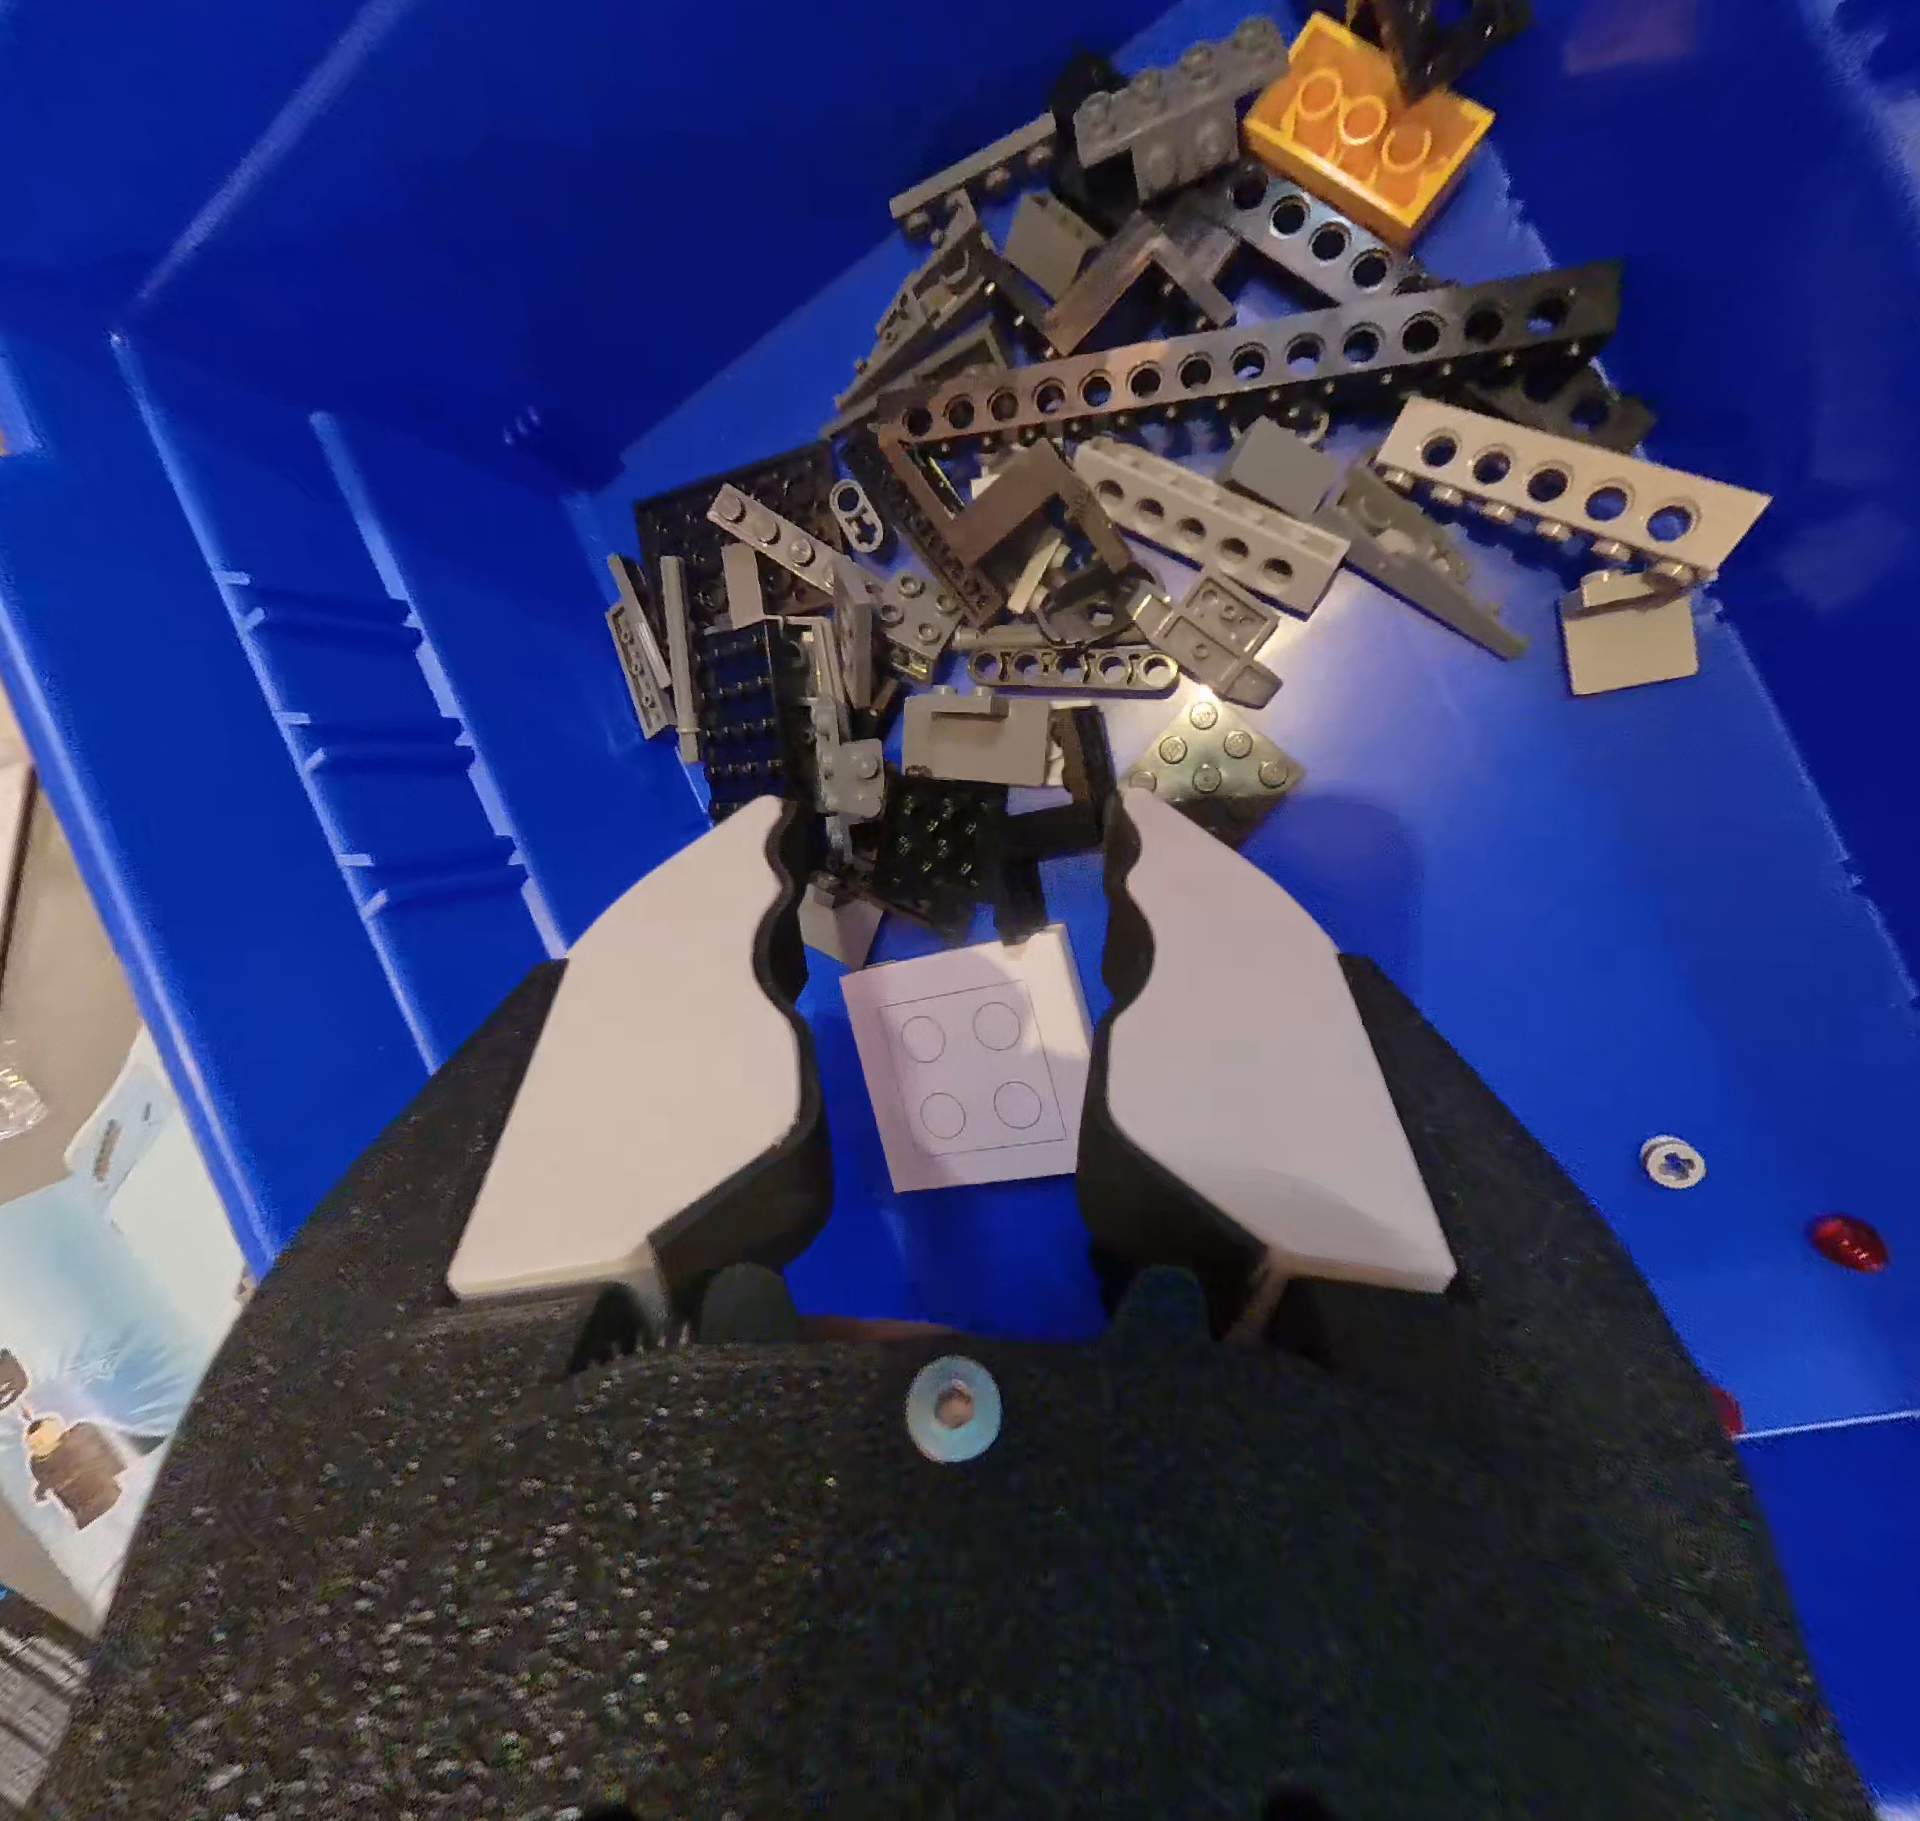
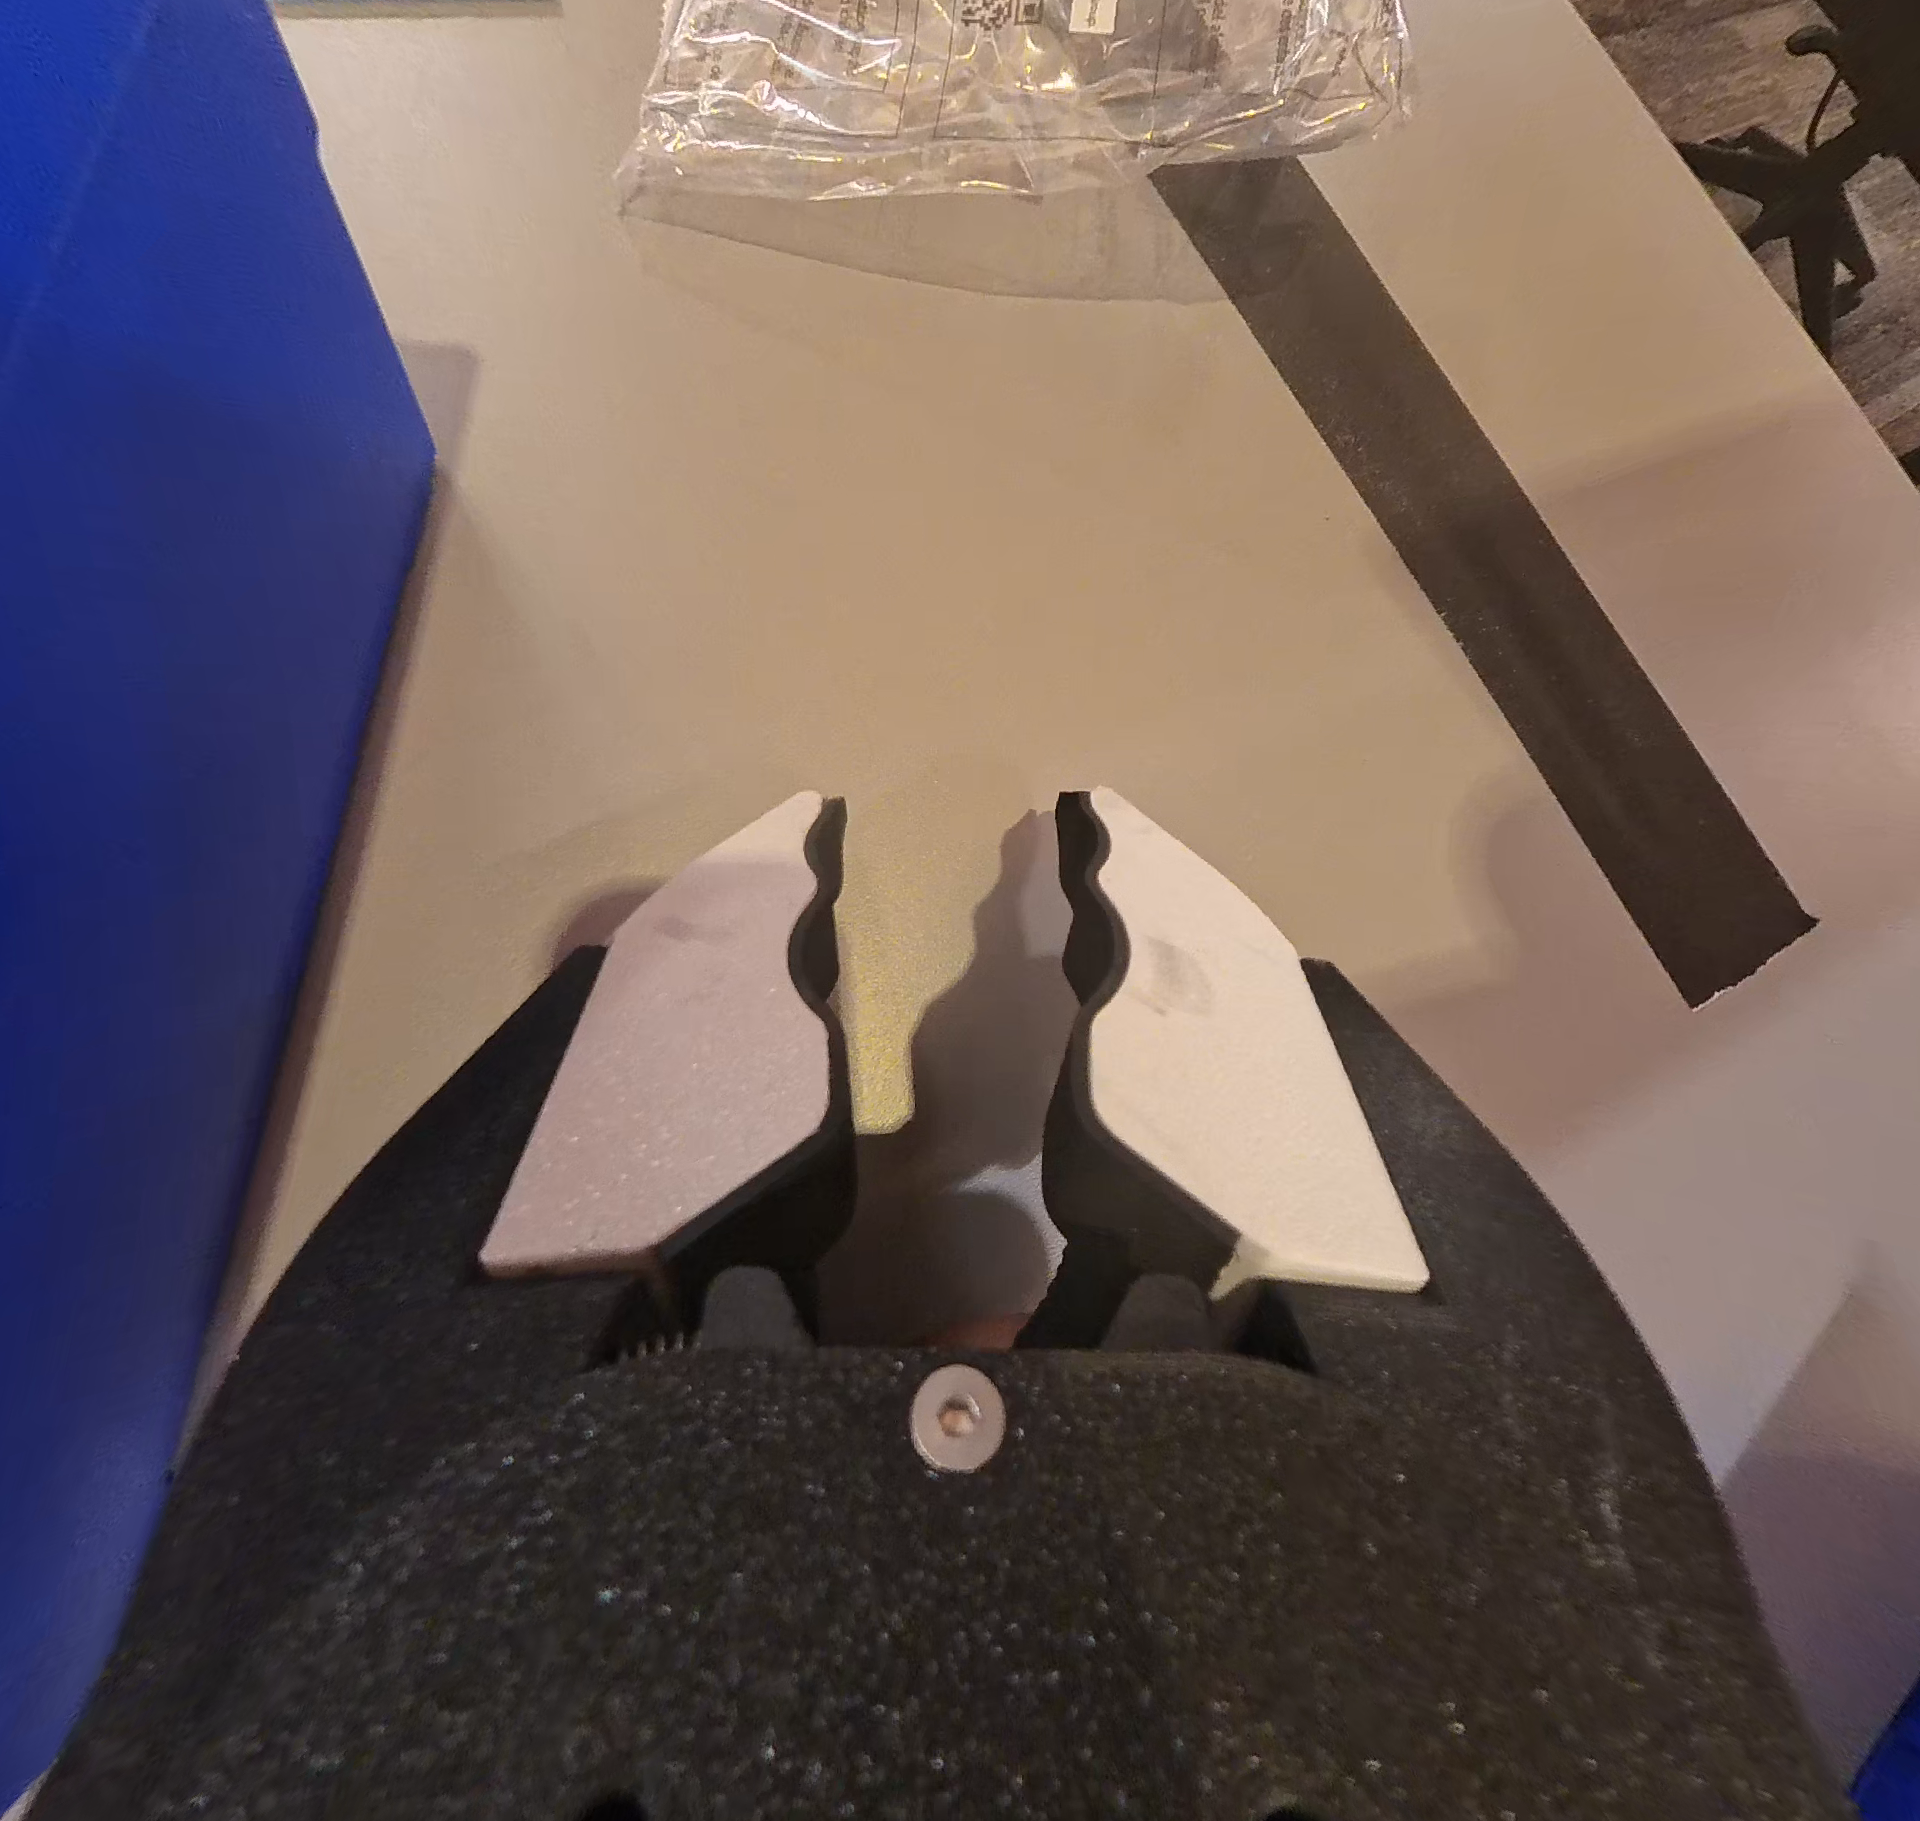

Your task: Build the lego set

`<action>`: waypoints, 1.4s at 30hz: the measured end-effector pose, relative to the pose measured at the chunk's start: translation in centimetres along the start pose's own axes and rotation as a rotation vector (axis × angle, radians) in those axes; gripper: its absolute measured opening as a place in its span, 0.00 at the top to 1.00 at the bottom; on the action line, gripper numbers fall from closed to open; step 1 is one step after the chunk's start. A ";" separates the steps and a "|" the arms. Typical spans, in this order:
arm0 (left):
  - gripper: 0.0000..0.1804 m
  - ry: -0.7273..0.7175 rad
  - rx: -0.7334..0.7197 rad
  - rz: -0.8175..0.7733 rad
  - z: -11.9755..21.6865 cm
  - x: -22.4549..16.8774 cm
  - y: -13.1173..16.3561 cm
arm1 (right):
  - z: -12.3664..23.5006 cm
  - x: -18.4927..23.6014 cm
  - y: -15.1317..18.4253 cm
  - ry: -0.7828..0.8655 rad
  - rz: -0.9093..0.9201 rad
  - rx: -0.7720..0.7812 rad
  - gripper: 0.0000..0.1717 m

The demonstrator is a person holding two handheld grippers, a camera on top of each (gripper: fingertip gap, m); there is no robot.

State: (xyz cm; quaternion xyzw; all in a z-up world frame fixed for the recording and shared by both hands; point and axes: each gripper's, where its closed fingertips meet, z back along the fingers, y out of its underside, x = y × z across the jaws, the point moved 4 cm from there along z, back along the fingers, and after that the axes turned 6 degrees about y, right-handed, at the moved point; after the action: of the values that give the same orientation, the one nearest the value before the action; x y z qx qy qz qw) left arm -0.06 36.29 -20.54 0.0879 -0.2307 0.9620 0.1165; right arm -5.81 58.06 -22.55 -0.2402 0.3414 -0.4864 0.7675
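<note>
Reaching down into a blue bin [image 1: 436,337], the left gripper [image 1: 951,836] hung over a heap of grey and black building bricks [image 1: 1039,524], its jaws spread wide and gripping nothing. Just beyond and between the fingertips lay a black studded plate [image 1: 940,836], with a grey sloped brick [image 1: 977,737] beside it; neither pad pressed on either piece. Nearer the gripper body, a white paper square printed with four circles [image 1: 961,1075] rested on the bin floor. Farther off in the bin were a long black beam with holes [image 1: 1299,358], a grey holed beam [image 1: 1569,478], a translucent orange brick [image 1: 1361,124], and, apart from the heap, a small red round piece [image 1: 1847,1241].

Outside the bin, the right gripper [image 2: 945,815] hovered over a bare beige tabletop [image 2: 831,524] with jaws partly spread and nothing between them. A crumpled clear plastic bag [image 2: 997,46] and a strip of black tape [image 2: 1455,535] lay ahead.
</note>
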 end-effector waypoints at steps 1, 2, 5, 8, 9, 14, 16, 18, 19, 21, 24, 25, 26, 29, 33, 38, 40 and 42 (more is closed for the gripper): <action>0.69 -0.006 0.000 -0.009 0.1 0.0 -0.1 | 0.0 0.0 0.0 -0.001 0.000 0.000 0.76; 0.69 -0.006 -0.002 -0.016 0.4 -0.1 -0.1 | 0.0 0.0 0.0 0.000 0.001 -0.001 0.76; 0.71 0.011 -0.004 -0.039 0.9 -0.5 -0.3 | 0.0 0.0 0.0 0.003 0.004 -0.002 0.77; 0.72 0.032 0.038 -0.050 0.4 -0.6 0.4 | 0.0 0.0 0.0 0.004 0.004 -0.002 0.77; 0.74 0.035 0.055 -0.053 0.0 -0.6 0.7 | 0.0 0.0 0.0 0.004 0.005 -0.003 0.77; 0.87 0.078 0.044 -0.066 -0.8 -1.4 0.7 | 0.0 0.0 0.0 0.004 0.004 -0.003 0.76; 0.92 0.076 0.022 -0.068 -1.0 -1.4 0.3 | 0.0 0.0 0.0 0.004 0.005 -0.003 0.77; 0.94 0.103 -0.011 -0.067 -1.0 -1.7 -0.2 | 0.0 0.0 0.0 0.004 0.005 -0.003 0.77; 0.94 0.116 -0.036 -0.069 -0.9 -1.9 -0.6 | 0.0 0.0 0.0 0.004 0.005 -0.003 0.77; 0.94 0.138 -0.099 -0.067 -0.5 -2.3 -1.5 | 0.0 0.0 0.0 0.004 0.004 -0.003 0.77; 0.86 0.152 -0.199 0.015 0.4 -1.7 -2.6 | 0.0 0.0 0.0 0.004 0.005 -0.003 0.77; 0.83 0.138 -0.212 0.048 0.6 -1.0 -2.6 | 0.0 0.0 0.0 0.004 0.005 -0.003 0.77; 0.82 0.106 -0.217 0.073 0.8 -0.2 -2.5 | 0.0 0.0 0.0 0.004 0.005 -0.003 0.77; 0.82 -0.024 -0.163 0.094 0.8 1.7 -1.9 | 0.0 0.0 0.0 0.002 0.003 -0.002 0.77; 0.84 -0.122 -0.034 0.037 -0.9 2.3 -1.4 | 0.0 0.0 0.0 0.006 0.006 -0.004 0.77; 0.90 -0.082 0.018 0.037 -3.0 2.3 -1.3 | 0.0 0.0 0.0 0.009 0.009 -0.006 0.77; 0.95 -0.091 0.017 0.013 -3.3 2.3 -1.5 | 0.0 0.0 0.0 0.007 0.008 -0.005 0.77; 0.95 -0.079 0.011 0.017 -3.3 2.4 -1.6 | 0.0 0.0 0.0 0.004 0.006 -0.004 0.77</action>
State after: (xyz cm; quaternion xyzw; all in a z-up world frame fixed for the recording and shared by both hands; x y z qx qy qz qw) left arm -2.30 39.64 -22.21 0.1242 -0.2304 0.9601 0.0986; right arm -5.81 58.03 -22.52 -0.2395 0.3446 -0.4841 0.7678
